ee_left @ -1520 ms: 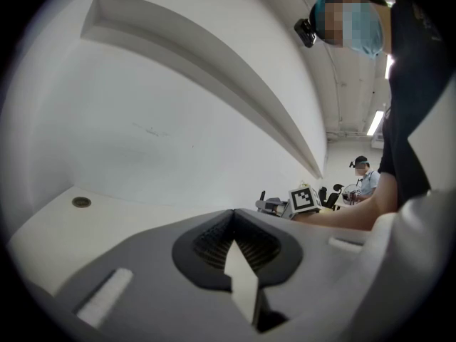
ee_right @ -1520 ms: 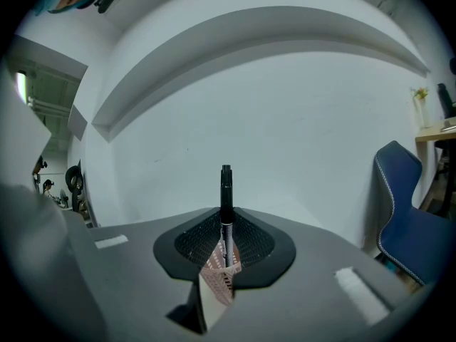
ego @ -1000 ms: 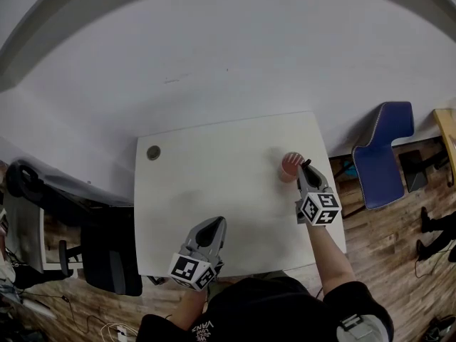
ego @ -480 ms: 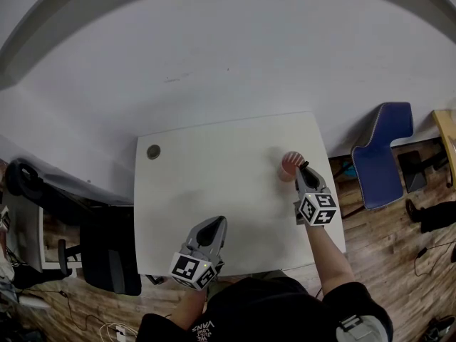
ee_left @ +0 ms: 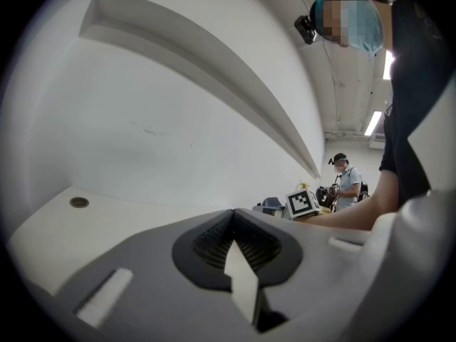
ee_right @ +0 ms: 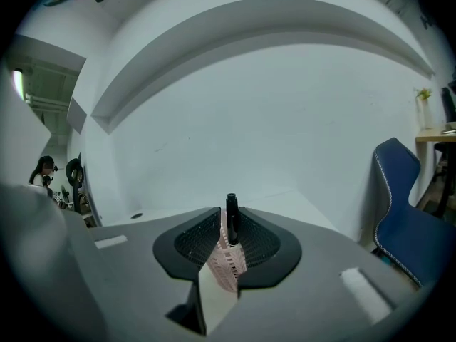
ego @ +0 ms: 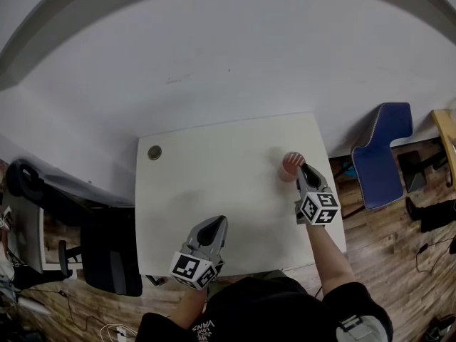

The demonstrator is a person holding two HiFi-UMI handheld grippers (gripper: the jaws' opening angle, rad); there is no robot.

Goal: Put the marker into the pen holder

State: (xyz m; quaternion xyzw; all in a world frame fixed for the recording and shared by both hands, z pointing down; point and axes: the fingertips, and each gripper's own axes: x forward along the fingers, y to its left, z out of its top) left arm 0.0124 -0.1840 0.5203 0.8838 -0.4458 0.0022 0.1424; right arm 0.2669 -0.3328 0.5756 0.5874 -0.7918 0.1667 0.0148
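Our right claw (ee_right: 229, 228) is clamped on the black marker (ee_right: 231, 209), holding it upright at the mouth of the pink pen holder (ee_right: 228, 262), which stands near the right edge of the tabletop (ego: 214, 169). Our left claw (ee_left: 233, 216) is closed with nothing in it, by the near edge.

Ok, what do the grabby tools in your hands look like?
Both are grey and wedge-shaped, narrowing to a tip, with black ribbed pads inside. The left tool and the right tool each carry a white cube printed with black square markers. The person wears a black short-sleeved top.
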